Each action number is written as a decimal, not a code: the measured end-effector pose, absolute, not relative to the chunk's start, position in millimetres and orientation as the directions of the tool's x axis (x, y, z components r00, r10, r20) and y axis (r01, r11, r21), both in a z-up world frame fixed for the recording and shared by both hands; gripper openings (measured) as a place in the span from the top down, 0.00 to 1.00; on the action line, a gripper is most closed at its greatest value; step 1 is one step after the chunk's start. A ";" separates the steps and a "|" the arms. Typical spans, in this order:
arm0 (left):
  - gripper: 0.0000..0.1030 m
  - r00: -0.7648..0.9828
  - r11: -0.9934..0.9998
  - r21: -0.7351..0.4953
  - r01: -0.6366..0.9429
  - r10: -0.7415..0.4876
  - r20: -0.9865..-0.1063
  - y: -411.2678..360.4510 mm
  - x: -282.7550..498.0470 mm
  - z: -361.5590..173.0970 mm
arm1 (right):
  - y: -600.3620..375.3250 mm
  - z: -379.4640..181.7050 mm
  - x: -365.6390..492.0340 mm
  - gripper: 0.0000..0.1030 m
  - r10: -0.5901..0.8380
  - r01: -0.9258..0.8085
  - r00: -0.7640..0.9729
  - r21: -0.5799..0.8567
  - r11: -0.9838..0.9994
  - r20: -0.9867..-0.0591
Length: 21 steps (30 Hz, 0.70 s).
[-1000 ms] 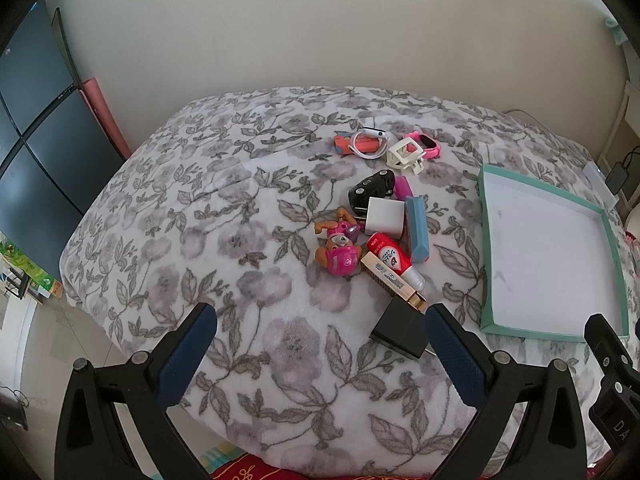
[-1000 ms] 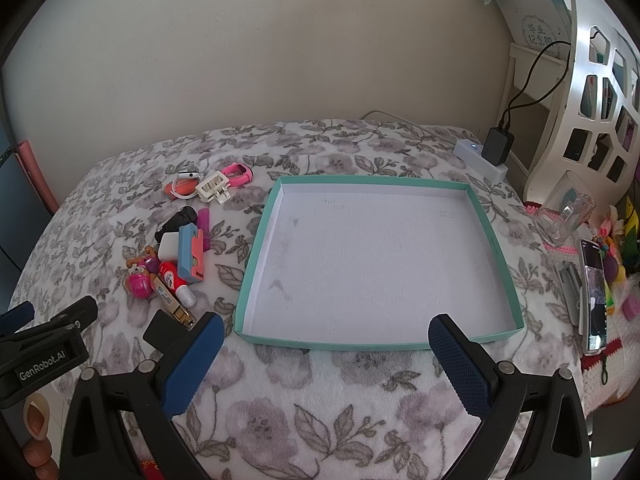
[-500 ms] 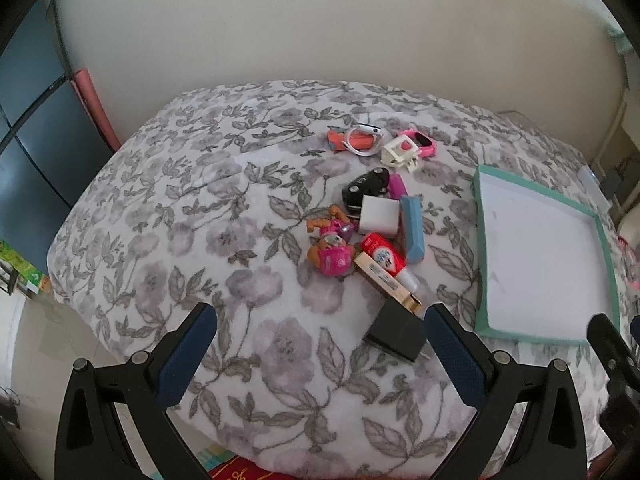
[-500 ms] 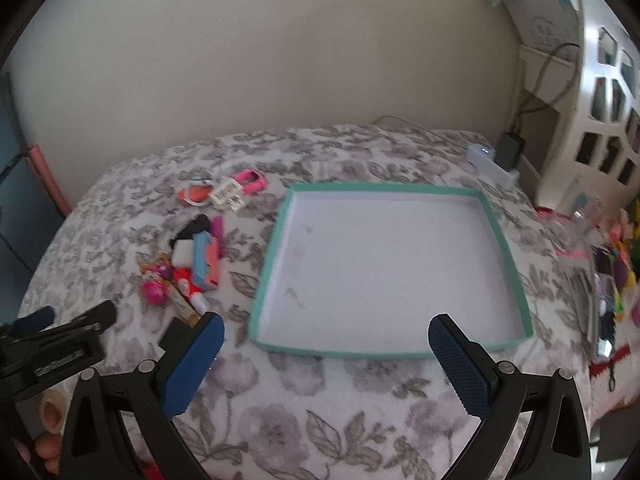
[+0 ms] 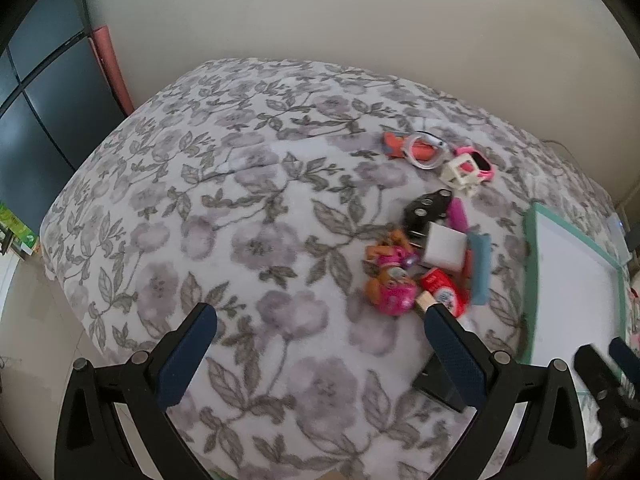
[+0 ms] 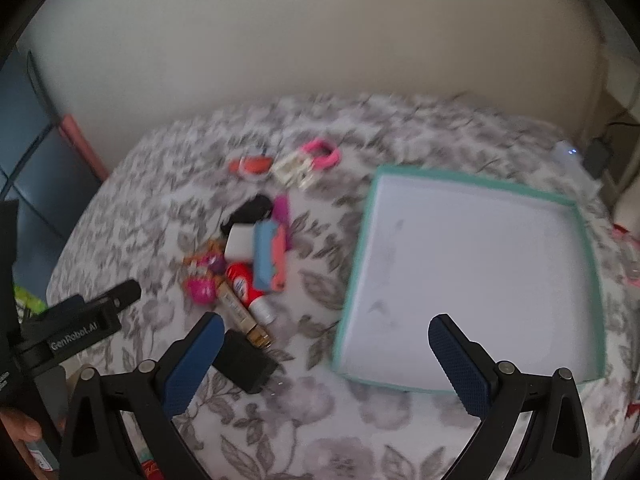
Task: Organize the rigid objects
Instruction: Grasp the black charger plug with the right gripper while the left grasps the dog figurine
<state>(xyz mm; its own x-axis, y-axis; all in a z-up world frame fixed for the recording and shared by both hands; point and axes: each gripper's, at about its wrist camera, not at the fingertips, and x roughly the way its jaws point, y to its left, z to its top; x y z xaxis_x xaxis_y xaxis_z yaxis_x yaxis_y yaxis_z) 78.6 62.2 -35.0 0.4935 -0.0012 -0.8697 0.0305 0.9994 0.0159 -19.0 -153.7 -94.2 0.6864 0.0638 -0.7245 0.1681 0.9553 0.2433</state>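
A pile of small rigid objects lies on the floral bedspread [image 5: 248, 240]: a pink toy figure [image 5: 390, 288], a white cube charger [image 5: 444, 246], a blue case [image 5: 478, 268], a red tube [image 5: 444, 292], a black box [image 6: 244, 364], a black clip [image 5: 426, 210] and a pink watch [image 5: 478, 162]. A teal-rimmed white tray [image 6: 588, 236] sits to their right. My left gripper [image 5: 320, 344] is open and empty, near the bed's front. My right gripper [image 6: 326, 354] is open and empty, in front of the tray and the black box.
A pale wall stands behind the bed. Dark cabinet doors [image 5: 44, 112] are at the left. A power strip with a plugged charger [image 6: 596, 156] sits past the tray at the right. The left gripper's body [image 6: 80, 328] shows at the right wrist view's left edge.
Both grippers have swung left and moved closer to the bed; the object pile now sits further right in the left view and nearer centre in the right view. Both stay open.
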 end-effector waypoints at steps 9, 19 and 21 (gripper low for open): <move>0.00 0.411 1.000 0.000 0.016 -0.007 -0.912 75.2 98.9 -67.3 | -116.7 -129.7 21.8 0.00 0.156 0.084 0.545 0.238 0.968 -0.824; 0.00 0.331 0.999 0.029 -0.031 0.037 -0.943 92.5 108.9 -92.4 | -91.5 -148.8 37.5 0.00 0.166 0.011 0.489 0.196 0.980 -0.857; 0.00 0.321 0.999 0.022 -0.046 0.035 -0.946 96.4 110.8 -95.5 | -86.5 -149.7 39.5 0.00 0.164 -0.005 0.484 0.185 0.983 -0.860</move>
